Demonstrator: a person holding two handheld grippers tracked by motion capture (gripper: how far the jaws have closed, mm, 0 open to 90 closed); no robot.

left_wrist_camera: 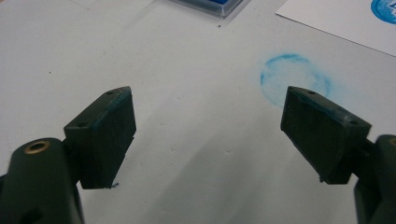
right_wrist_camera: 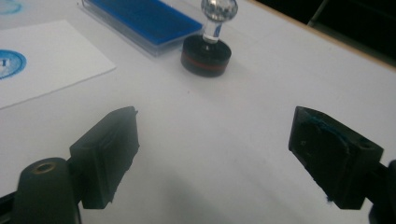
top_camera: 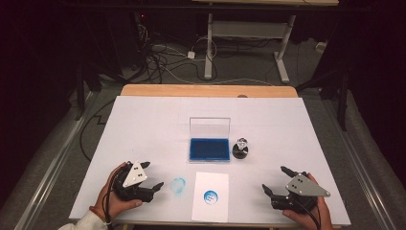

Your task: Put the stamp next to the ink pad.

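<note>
Where the white worktop (top_camera: 143,124) meets its middle, we see the stamp (top_camera: 240,149), a round black base with a thin red band and a clear faceted knob on a short stem; it stands upright just beside the right edge of the ink pad (top_camera: 208,149), whose deep blue pad lies in a clear case with the lid raised upright behind it; in the right gripper view the stamp (right_wrist_camera: 207,46) stands ahead and a little left of centre, the ink pad (right_wrist_camera: 144,19) beyond it to the left; nearer the front edge lies a white card (top_camera: 210,196) with a round blue imprint (top_camera: 210,196) on it, and just left of the card a fainter blue ring (top_camera: 178,185) marks the worktop itself; we find the left gripper (top_camera: 154,175) resting near the front left, held in a hand (top_camera: 115,194), its jaws spread wide and holding nothing, the blue ring (left_wrist_camera: 294,77) just beyond its right jaw; the right gripper (top_camera: 276,179) sits near the front right in the other hand (top_camera: 313,215), jaws likewise wide apart and empty, well apart from the stamp; both grippers' pads carry traces of blue ink.
</note>
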